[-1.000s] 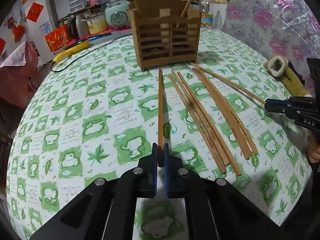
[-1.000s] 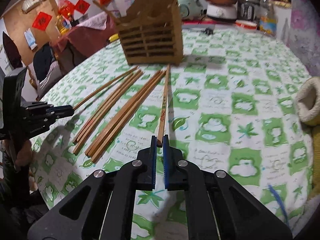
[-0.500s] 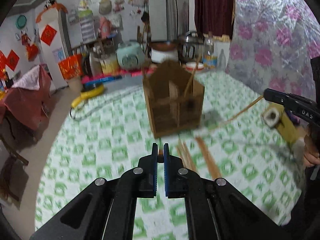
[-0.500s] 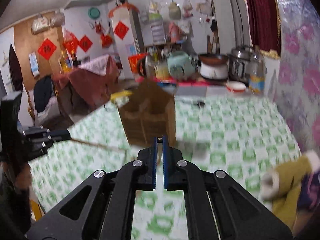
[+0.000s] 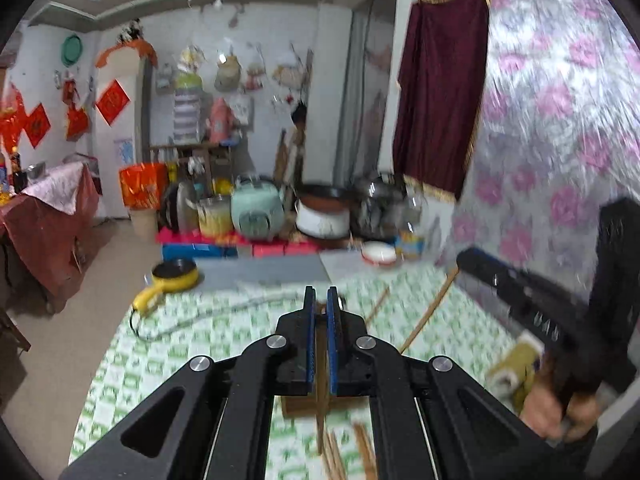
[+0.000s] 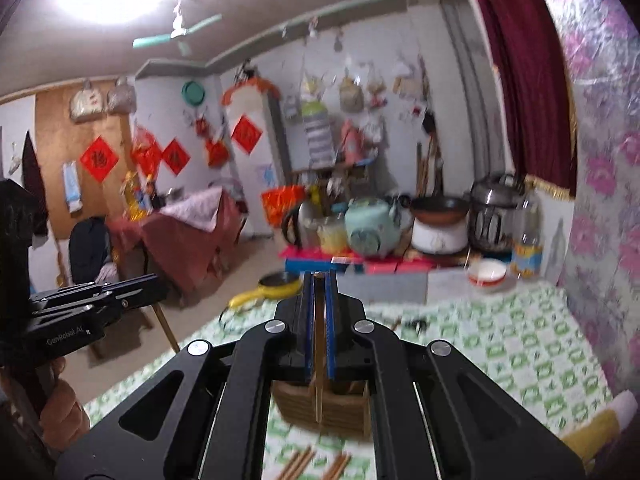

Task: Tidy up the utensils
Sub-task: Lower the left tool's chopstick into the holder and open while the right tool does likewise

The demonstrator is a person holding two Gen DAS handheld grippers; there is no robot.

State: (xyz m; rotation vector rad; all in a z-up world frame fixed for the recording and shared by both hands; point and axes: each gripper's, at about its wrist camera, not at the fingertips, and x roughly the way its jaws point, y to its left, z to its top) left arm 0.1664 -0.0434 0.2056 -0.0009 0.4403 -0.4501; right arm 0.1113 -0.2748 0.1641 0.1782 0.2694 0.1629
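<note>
A cluttered kitchen fills the background — cookers and pots along the far wall, red paper squares, a maroon curtain — and below me lies the table (image 6: 520, 344) with its green-and-white checked cloth.

My left gripper (image 5: 321, 340) has its jaws closed on one chopstick (image 5: 320, 412), which hangs down between the pads toward the wooden holder (image 5: 298, 406). My right gripper (image 6: 319, 320) is likewise clamped on its own stick (image 6: 318, 360), held near upright with the lower tip over the holder (image 6: 344, 412), which stands under the jaws near the middle of the table. I cannot tell which compartment either tip is aimed at; both views are blurred.

As I judge it, the job is somewhere in the middle. Sticks (image 5: 382, 302) already stand in the holder, poking up past its rim in the left view. Two more are in the air, neither yet released. Several loose ones (image 6: 300, 462) lie on the cloth on the near side of the holder, toward my edge of the table — these are what is left. I'd expect to lower both sticks in, let go, then return for the remainder.
</note>
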